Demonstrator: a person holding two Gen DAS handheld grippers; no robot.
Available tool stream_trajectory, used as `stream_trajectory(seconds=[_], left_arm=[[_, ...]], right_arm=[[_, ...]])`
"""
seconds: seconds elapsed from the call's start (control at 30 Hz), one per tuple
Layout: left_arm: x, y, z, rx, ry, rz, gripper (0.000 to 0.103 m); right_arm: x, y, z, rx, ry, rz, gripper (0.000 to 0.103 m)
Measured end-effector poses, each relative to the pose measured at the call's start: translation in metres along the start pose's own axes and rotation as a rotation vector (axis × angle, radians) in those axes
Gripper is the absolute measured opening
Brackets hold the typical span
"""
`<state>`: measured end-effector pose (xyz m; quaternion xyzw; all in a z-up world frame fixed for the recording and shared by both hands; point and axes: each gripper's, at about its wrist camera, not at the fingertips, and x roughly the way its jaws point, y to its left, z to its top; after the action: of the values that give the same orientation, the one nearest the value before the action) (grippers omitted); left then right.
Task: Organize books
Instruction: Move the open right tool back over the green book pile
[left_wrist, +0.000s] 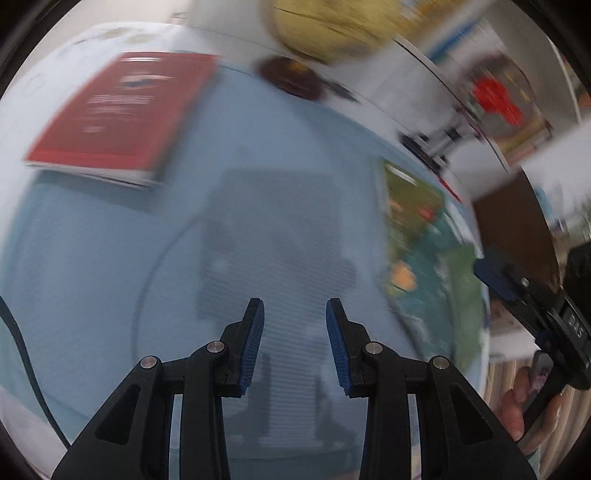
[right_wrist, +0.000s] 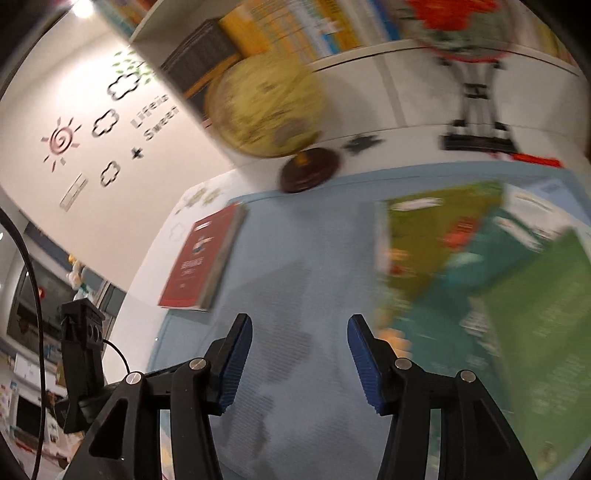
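A red book (left_wrist: 122, 114) (right_wrist: 201, 258) lies flat on the blue desk mat (left_wrist: 277, 184) (right_wrist: 314, 251), at its far left. On the right side of the mat, several overlapping green and teal books (left_wrist: 424, 251) (right_wrist: 461, 266) are spread out and blurred. My left gripper (left_wrist: 294, 306) hovers over bare mat between them, its blue pads apart with nothing between. My right gripper (right_wrist: 300, 321) also hangs over bare mat, open wider and empty. One blue finger (left_wrist: 491, 273) of the right gripper shows at the right edge of the left wrist view, beside the green books.
A yellow globe (right_wrist: 266, 110) on a dark round base (right_wrist: 310, 173) stands at the back of the mat. To its right is a red-topped model on a black stand (right_wrist: 476, 92). A shelf of upright books (right_wrist: 295, 22) runs above. A black cable (right_wrist: 33, 295) hangs at left.
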<state>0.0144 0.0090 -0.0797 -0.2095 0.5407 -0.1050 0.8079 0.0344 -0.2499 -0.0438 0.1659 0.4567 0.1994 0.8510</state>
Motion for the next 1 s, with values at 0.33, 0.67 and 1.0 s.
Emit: stream_trajectory(seconds=[0.33,0.67,1.0], left_arm=[[0.070,-0.141,-0.040,0.193,0.139,-0.119,0.032],[0.114,-0.198,-0.049,0.214,0.172,-0.149,0.032],[0.119,-0.201,-0.041,0.180,0.135,-0.107,0.033]], right_arm=[[-0.075,-0.131,-0.012,0.144,-0.042,-0.133,0.052],[-0.083,-0.243,-0.014,0.227,0.007,-0.250,0.052],[-0.061,-0.237,-0.024,0.170,0.093,-0.207,0.055]])
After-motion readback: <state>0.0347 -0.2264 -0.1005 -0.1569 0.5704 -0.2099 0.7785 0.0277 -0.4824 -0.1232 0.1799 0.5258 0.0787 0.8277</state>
